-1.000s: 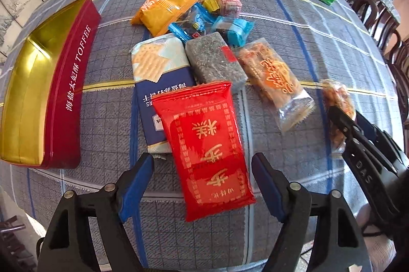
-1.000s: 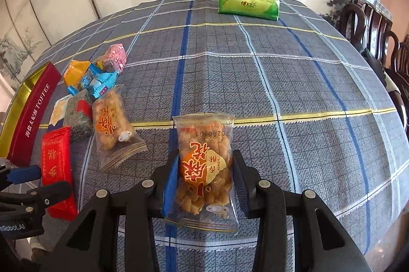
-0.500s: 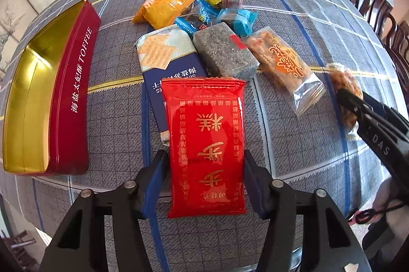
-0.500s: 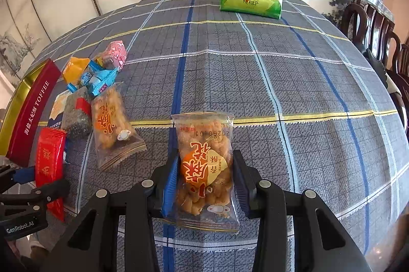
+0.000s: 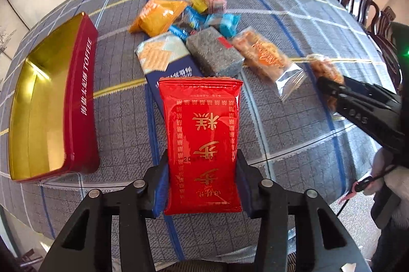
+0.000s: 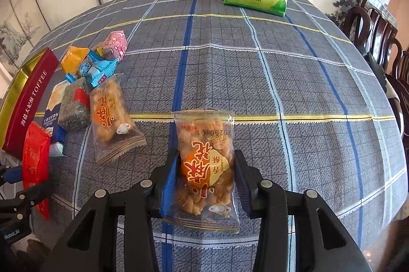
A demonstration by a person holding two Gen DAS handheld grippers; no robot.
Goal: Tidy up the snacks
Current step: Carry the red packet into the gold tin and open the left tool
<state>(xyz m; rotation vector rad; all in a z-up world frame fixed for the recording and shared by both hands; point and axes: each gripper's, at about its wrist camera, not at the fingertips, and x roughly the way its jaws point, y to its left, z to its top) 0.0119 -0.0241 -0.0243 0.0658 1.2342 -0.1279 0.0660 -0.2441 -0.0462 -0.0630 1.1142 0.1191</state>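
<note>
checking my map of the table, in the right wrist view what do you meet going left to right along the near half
red toffee tin → red foil packet → clear bag of fried snacks lying on the cloth → clear fried-snack bag between the right gripper jaws

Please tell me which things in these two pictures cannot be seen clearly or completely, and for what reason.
- Blue cracker pack: left wrist view, lower half hidden by the red pack.
- Small candies: left wrist view, motion blur; wrappers unreadable.
- Toffee tin: right wrist view, cut by the left edge.
- Left gripper: closing on the red pack; the pack covers the pad contact.
- Chairs: right wrist view, cut by the right edge.
</note>
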